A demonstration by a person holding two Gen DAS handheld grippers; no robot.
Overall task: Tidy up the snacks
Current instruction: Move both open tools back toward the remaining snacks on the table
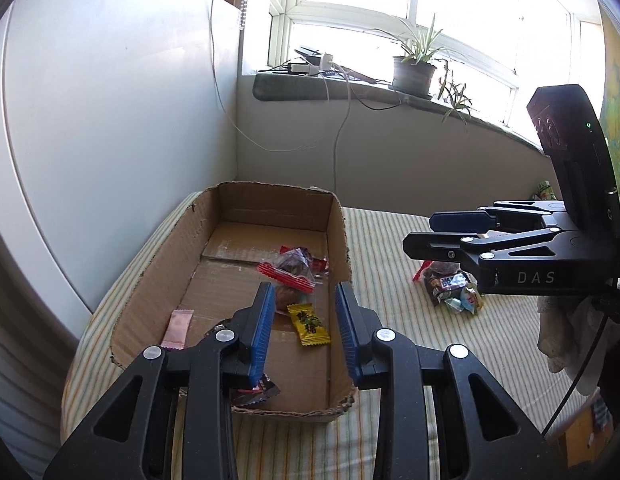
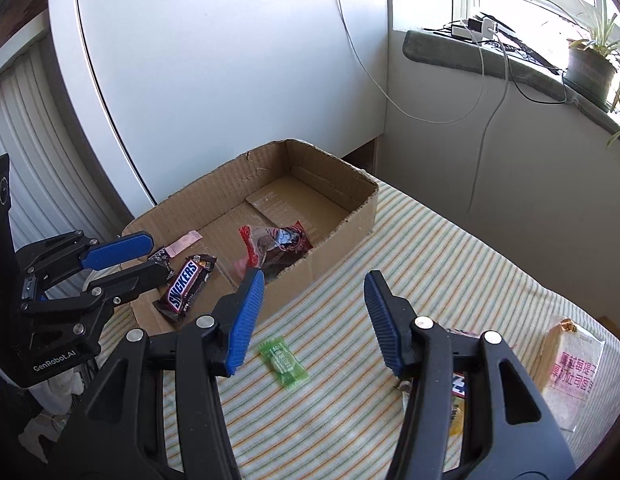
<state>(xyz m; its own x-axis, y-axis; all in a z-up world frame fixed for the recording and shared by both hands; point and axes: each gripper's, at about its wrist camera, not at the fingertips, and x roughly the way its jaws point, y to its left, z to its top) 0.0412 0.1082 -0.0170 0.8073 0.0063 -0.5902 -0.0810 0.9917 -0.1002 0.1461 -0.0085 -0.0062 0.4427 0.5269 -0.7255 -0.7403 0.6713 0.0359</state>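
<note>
From the left wrist camera, the cardboard box [image 1: 234, 280] fills the centre-left of the frame, sitting on a striped cloth [image 1: 409, 248]. Along its left inside edge lies a pink sachet [image 1: 178, 328], and further in, toward the middle, a clear packet with a red seal [image 1: 290, 268] and a yellow candy [image 1: 308, 324]. The left gripper [image 1: 302, 320] hangs over the near end of the box with its blue pads apart and nothing between them; a dark wrapper [image 1: 256, 394] peeks out just below its left finger. At the right of this frame the right gripper [image 1: 437, 232] shows side-on, above a small heap of wrapped snacks [image 1: 453, 288] lying on the cloth outside the box. In the right wrist view, the left gripper [image 2: 146, 256] sits at the left edge over the box's [image 2: 349, 208] near corner, beside a Snickers bar [image 2: 184, 286] lying inside. The red-sealed packet [image 2: 270, 248] rests mid-box. The right gripper [image 2: 313, 320] at bottom centre has its jaws spread wide and empty, and a green candy [image 2: 284, 363] lies on the cloth [image 2: 449, 264] between and below them. At the far right a pale packet with pink lettering [image 2: 569, 368] rests on the cloth.
</note>
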